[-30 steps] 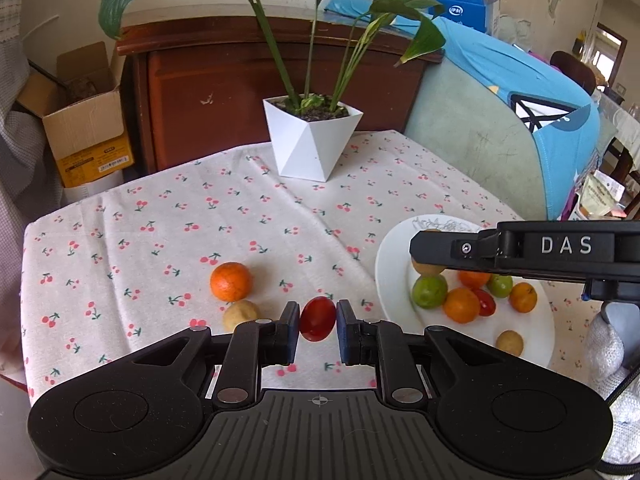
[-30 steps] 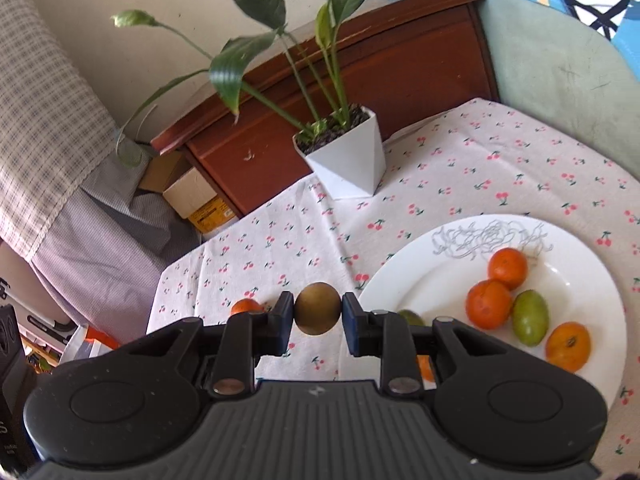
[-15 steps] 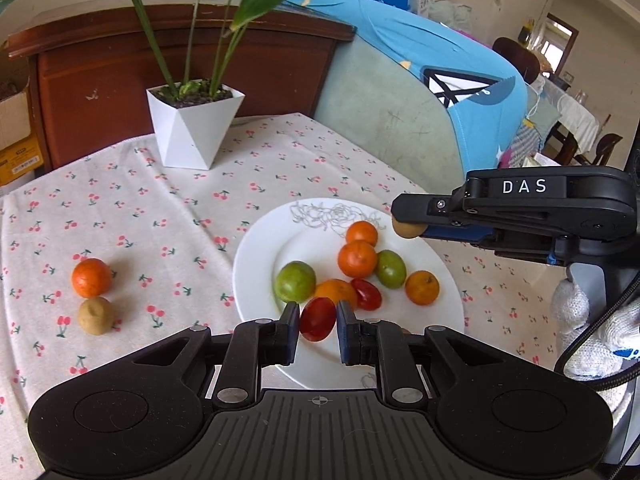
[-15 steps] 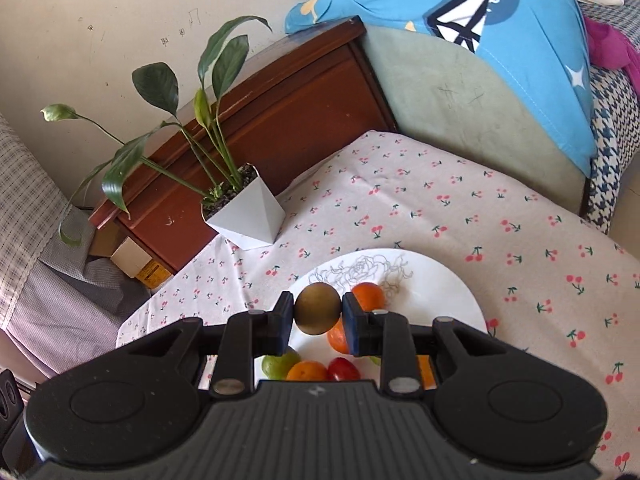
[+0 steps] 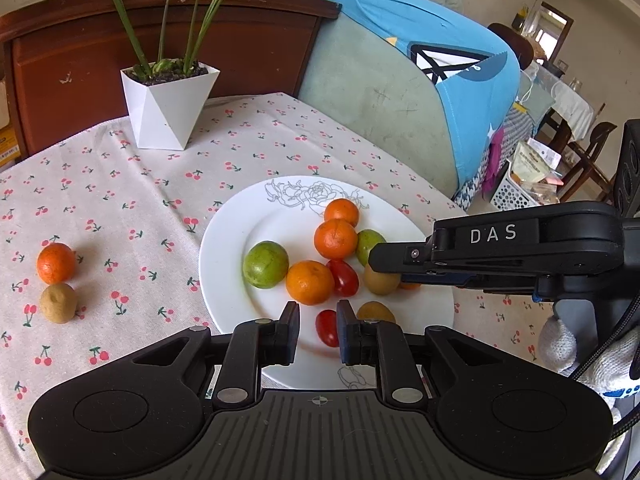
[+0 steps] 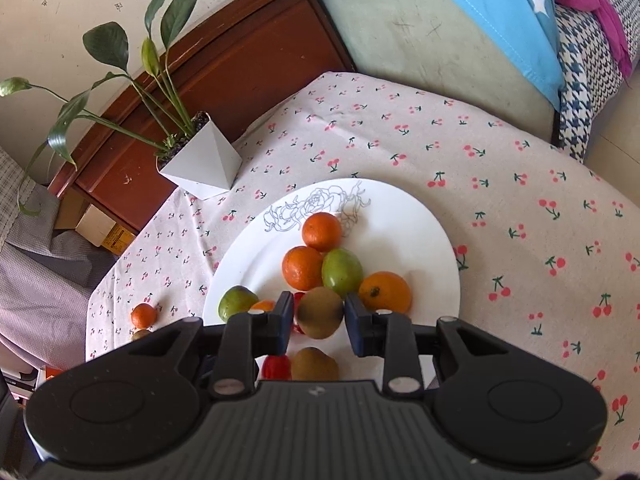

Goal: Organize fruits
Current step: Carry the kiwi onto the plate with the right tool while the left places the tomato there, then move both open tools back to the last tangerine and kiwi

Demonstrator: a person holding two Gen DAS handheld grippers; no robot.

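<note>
Near the left edge of the table point(image 5: 248, 148), an orange fruit point(image 5: 56, 263) and a small brown fruit point(image 5: 58, 303) are seen lying close together on the cloth, well apart from the white plate point(image 5: 224, 256), and both are not yet gathered. On the plate a heap is formed by a green fruit point(image 5: 265, 264), several orange ones and a red tomato point(image 5: 342, 277).

The left hand-held gripper point(image 5: 318, 334) is held low over the plate's near rim, its jaws parted, and a small red tomato point(image 5: 327, 328) is seen lying on the plate between them; contact with the right finger cannot be ruled out, since the pad hides that side. The release is judged best finished by lifting straight up, so that the tomato is not dragged or rolled off the rim.

To the right, the right hand-held gripper point(image 6: 316, 320) is held over the middle of the plate with its jaws opened a little wider than the brown fruit point(image 6: 320, 312) between them. That fruit appears to rest against the heap. A slow, vertical withdrawal is advised, because the round fruits are easily nudged and could roll.
</note>
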